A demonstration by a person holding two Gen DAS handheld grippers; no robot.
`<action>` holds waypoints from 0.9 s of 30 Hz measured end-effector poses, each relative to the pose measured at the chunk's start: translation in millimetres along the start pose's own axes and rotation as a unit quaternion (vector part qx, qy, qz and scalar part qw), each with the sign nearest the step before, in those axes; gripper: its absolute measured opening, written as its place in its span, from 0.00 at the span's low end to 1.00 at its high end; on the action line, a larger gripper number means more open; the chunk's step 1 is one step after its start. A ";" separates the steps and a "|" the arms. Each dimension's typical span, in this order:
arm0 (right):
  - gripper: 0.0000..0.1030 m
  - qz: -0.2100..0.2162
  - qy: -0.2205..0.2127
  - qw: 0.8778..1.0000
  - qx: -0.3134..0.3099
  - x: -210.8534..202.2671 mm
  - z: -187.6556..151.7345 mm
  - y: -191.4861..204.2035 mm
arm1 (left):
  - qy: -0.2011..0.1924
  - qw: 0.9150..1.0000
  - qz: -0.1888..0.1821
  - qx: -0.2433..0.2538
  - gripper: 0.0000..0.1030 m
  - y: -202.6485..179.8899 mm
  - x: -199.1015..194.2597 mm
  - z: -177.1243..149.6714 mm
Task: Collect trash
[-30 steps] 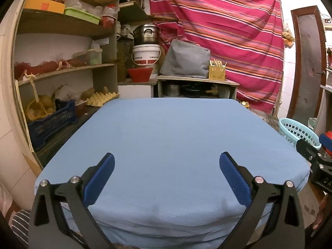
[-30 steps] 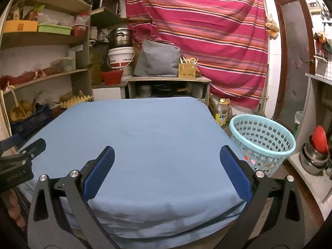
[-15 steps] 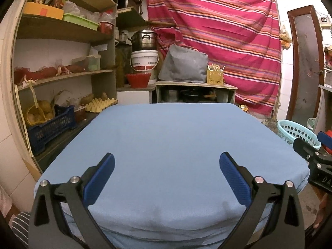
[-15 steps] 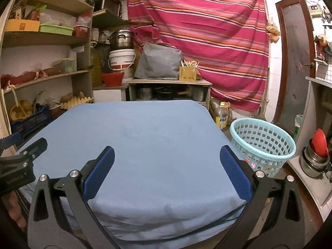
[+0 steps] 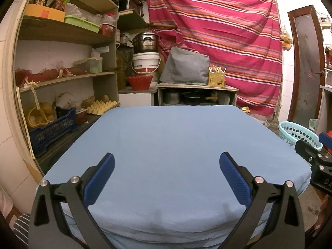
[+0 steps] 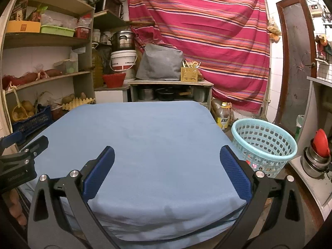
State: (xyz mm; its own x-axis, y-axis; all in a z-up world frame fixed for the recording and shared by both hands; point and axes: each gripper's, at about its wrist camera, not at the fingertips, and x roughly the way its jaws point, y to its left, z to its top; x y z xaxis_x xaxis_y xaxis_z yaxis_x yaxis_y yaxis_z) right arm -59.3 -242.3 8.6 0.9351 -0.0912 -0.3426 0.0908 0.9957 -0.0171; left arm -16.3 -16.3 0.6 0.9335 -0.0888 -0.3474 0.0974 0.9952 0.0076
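Observation:
A table under a plain blue cloth [image 5: 166, 141] [image 6: 153, 137] fills both views; no loose trash shows on it. A light turquoise mesh basket [image 6: 263, 145] [image 5: 298, 133] stands on the floor off the table's right side, with small coloured bits visible through its lower wall. My left gripper [image 5: 166, 169] hangs open over the table's near edge with nothing between its blue pads. My right gripper [image 6: 167, 168] is open and empty too, over the near right part. Each gripper shows at the edge of the other's view: the right one [image 5: 313, 157] and the left one [image 6: 20, 155].
Wooden shelves [image 5: 62, 78] with boxes, a blue crate [image 5: 51, 130] and egg trays line the left wall. A low cabinet [image 6: 170, 89] with pots, a white bucket [image 6: 123, 62] and a striped red curtain stand behind. An oil bottle [image 6: 223, 118] sits on the floor; steel pots [image 6: 316, 157] stand right.
Both views have tilted up and drawn back a little, so the table sits lower in frame. Both grippers stay open and empty.

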 end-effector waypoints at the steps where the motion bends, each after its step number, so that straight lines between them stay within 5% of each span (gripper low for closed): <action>1: 0.96 0.001 0.000 1.000 -0.001 0.1 -0.1 -0.3 | 0.000 1.000 0.001 0.000 0.96 0.1 0.5 0.2; 27: 0.96 0.004 0.003 1.000 -0.004 0.8 0.4 2.0 | 0.001 1.000 0.002 0.001 0.96 0.3 0.8 0.1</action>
State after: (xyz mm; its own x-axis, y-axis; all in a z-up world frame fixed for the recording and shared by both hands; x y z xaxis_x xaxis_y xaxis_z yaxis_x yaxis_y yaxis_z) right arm -58.3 -240.3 8.6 0.9334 -0.0837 -0.3489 0.0810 0.9965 -0.0224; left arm -15.4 -16.1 0.4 0.9333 -0.0850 -0.3490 0.0948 0.9954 0.0112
